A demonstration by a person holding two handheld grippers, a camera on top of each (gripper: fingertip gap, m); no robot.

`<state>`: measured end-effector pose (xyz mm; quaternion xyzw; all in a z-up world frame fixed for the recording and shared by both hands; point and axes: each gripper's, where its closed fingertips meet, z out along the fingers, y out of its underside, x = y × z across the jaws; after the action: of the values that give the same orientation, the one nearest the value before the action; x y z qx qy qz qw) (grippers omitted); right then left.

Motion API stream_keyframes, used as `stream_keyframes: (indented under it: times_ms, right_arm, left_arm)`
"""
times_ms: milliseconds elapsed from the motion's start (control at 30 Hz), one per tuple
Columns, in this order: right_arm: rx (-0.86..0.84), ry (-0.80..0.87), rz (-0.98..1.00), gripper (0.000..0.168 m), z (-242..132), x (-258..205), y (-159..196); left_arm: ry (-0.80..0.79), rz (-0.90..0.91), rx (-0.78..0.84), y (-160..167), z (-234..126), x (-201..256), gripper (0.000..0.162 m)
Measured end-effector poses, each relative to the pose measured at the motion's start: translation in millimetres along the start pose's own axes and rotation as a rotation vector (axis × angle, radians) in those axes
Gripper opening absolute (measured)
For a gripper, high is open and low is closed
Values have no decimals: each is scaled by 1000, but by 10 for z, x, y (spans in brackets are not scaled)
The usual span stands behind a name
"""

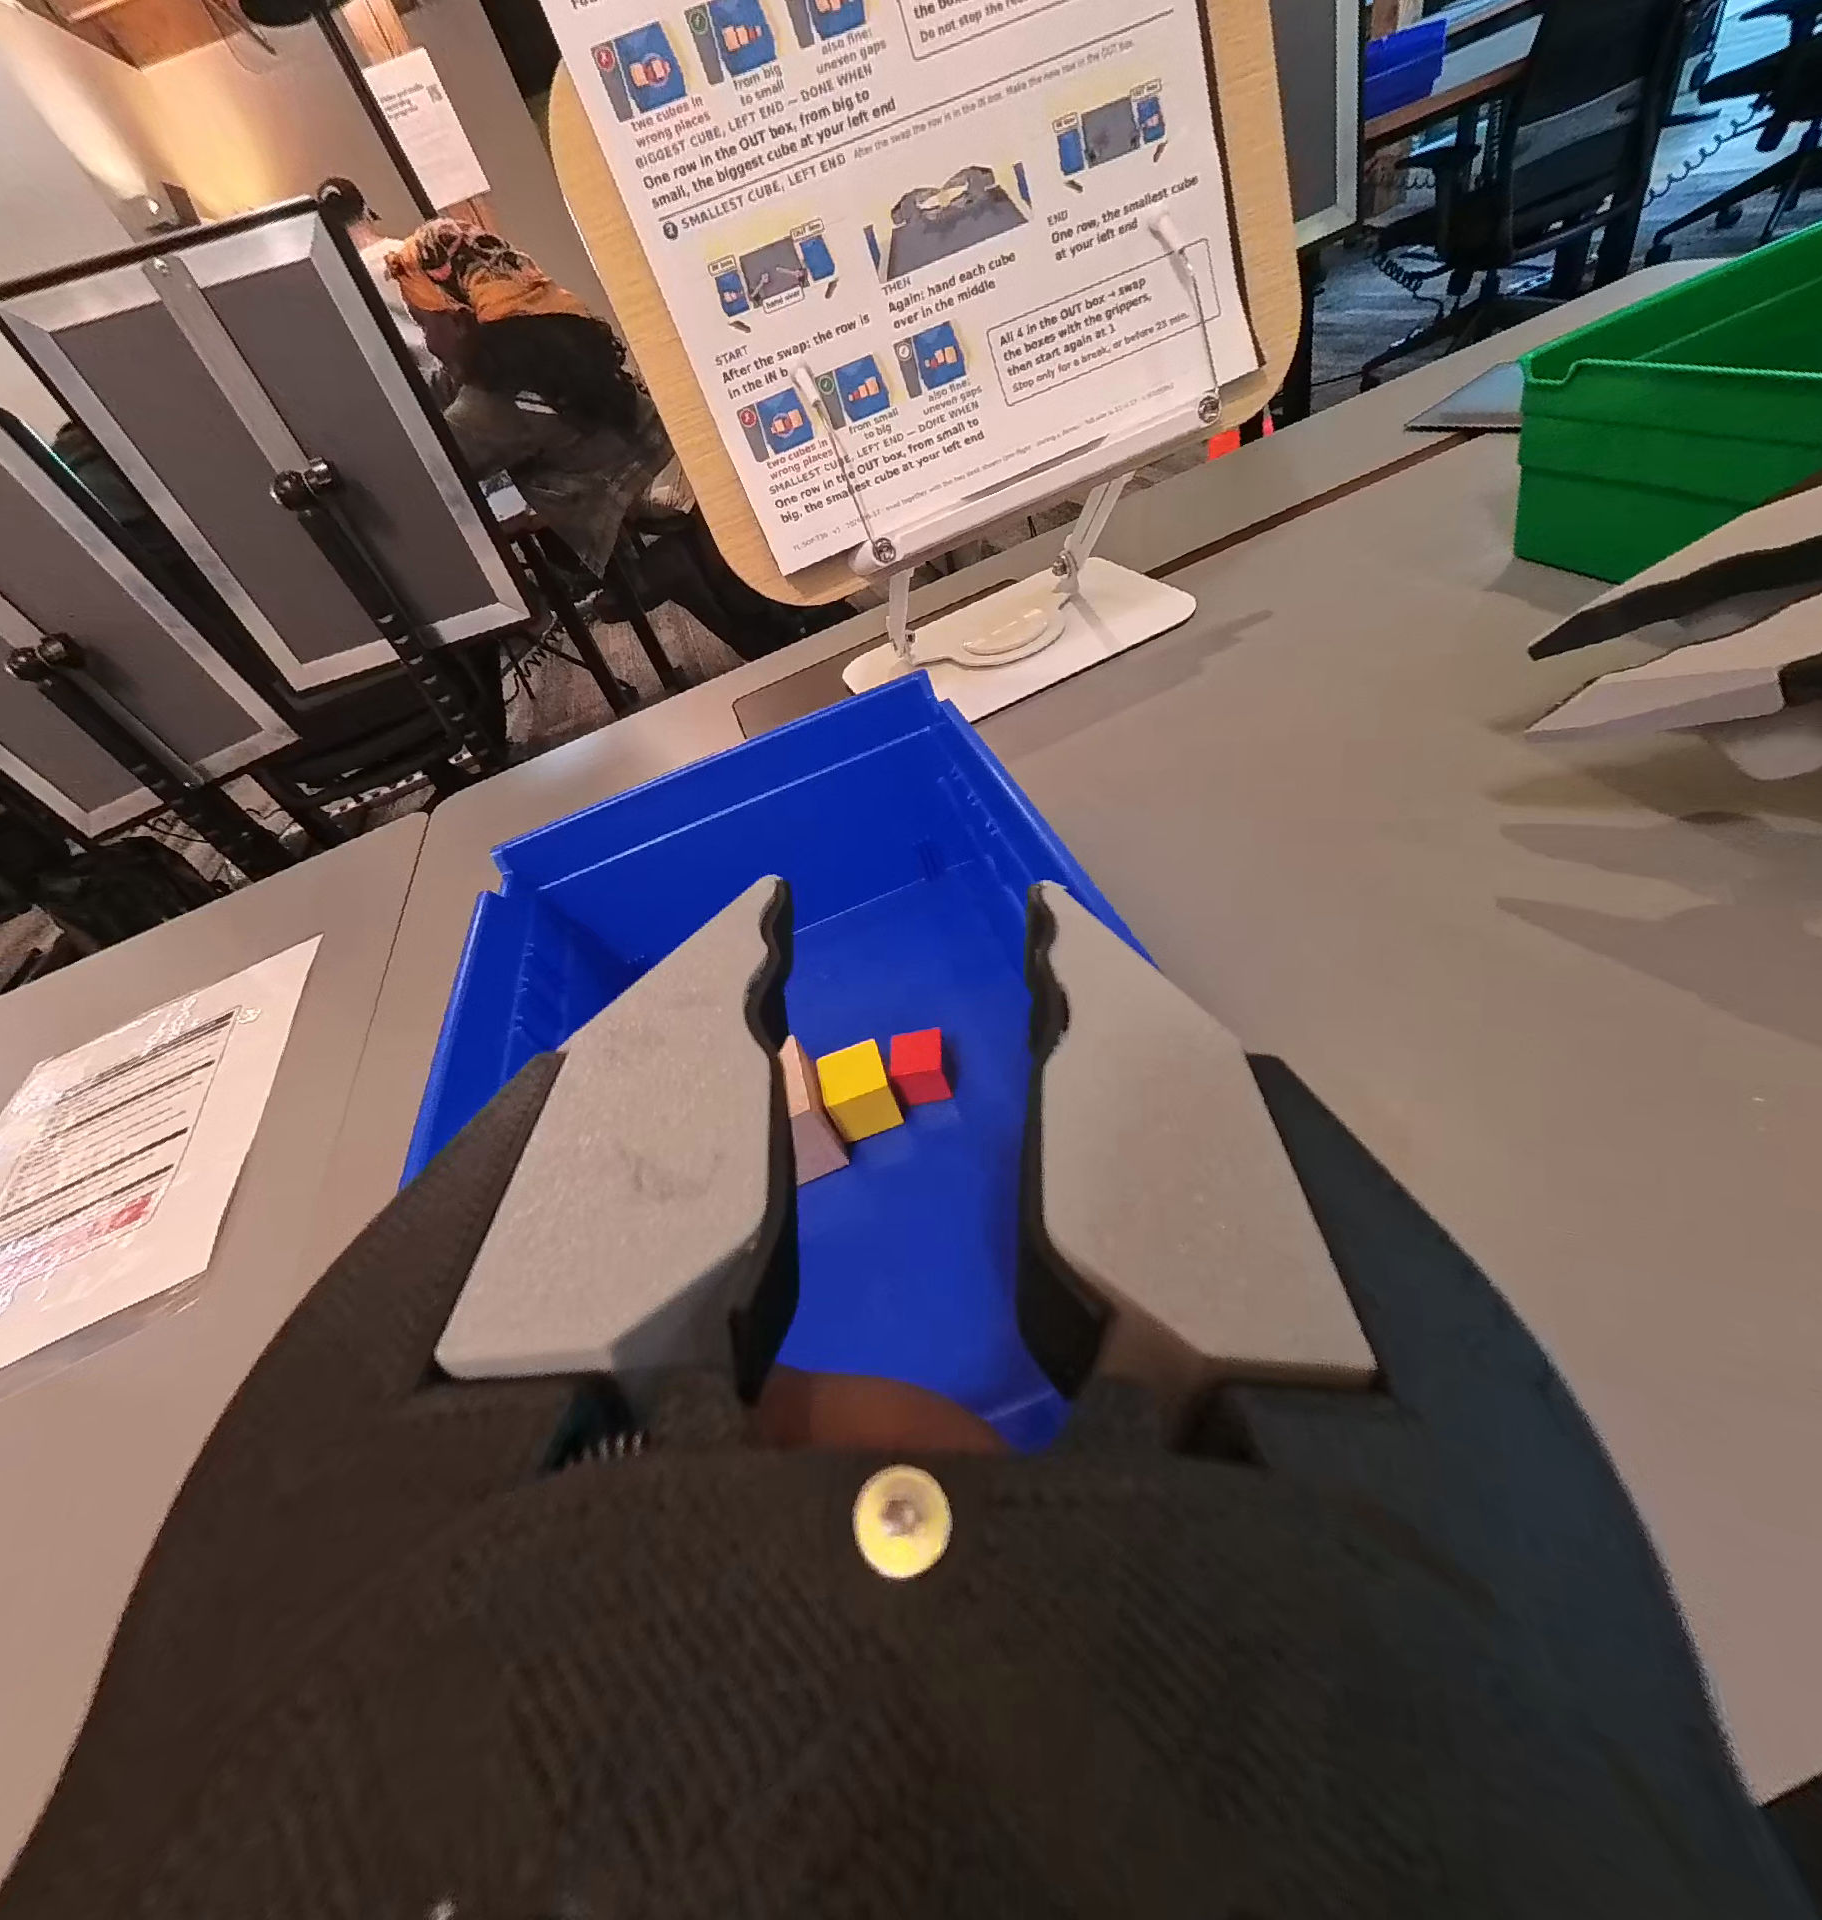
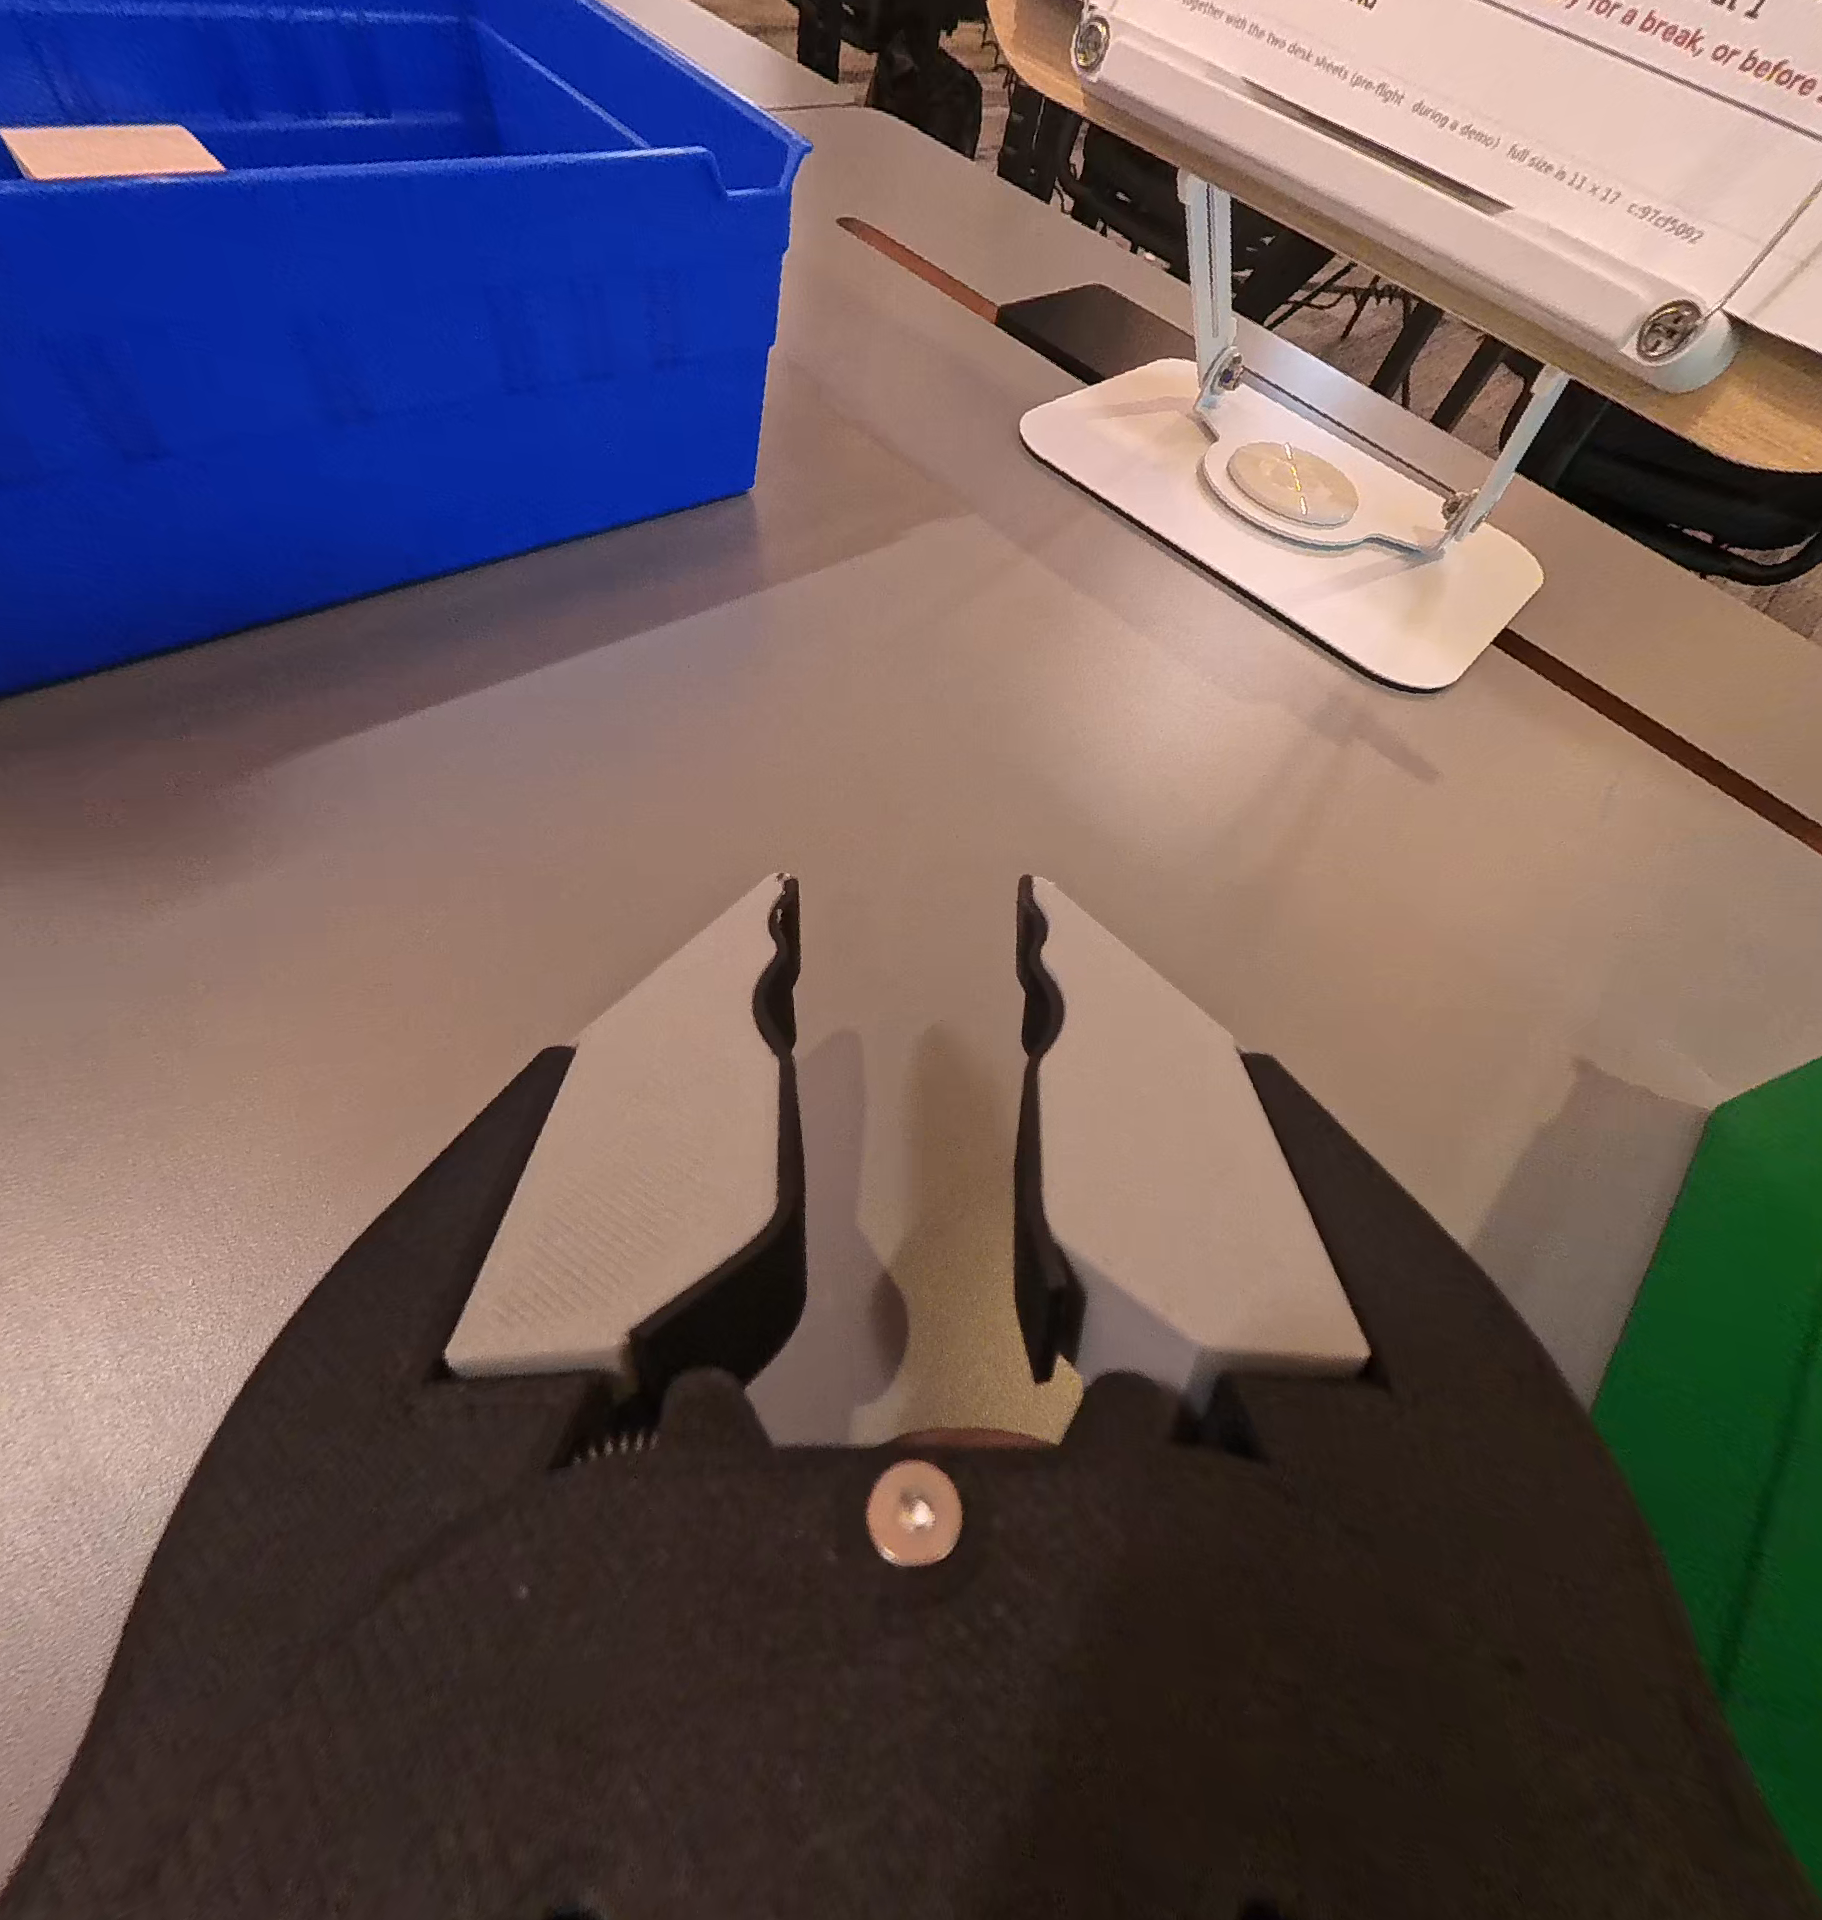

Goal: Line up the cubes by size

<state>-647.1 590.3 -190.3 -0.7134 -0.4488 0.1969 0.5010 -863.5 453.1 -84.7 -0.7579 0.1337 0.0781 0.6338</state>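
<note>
three cubes (image 1: 865, 1091) rowed in blue bin (image 1: 886, 810)

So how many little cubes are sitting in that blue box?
3 show: a red cube rightmost, a yellow cube beside it, and a tan cube half behind the left gripper, which may hide more.

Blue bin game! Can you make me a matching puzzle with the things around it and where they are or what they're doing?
Things:
1. yellow cube
2. red cube
3. green bin
4. right gripper

Places or states:
A. open, over bare grey table
B. in the blue bin, between the red cube and a pale wooden cube
C. on the table's far right side
D. rightmost of the visible cubes in the blue bin

Pairs: 1-B, 2-D, 3-C, 4-A
</note>
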Motion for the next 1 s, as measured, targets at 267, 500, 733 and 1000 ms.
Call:
stream_keyframes:
  times_ms: [267, 500, 733, 1000]
  right_arm:
    - [3, -2, -1, 38, -5, -4, -6]
    - [-9, 6, 0, 37, -1, 15, 16]
    - [-10, 4, -4, 36, -1, 7, 16]
    - [-8, 2, -8, 36, -9, -2, 8]
  left_arm:
    - [-1, 8, 0, 1, 2, 5, 43]
    - [3, 14, -3, 8, 8, 22, 42]
    - [31, 17, -38, 96, 70, 91, 43]
    - [16, -83, -90, 371, 266, -52, 43]
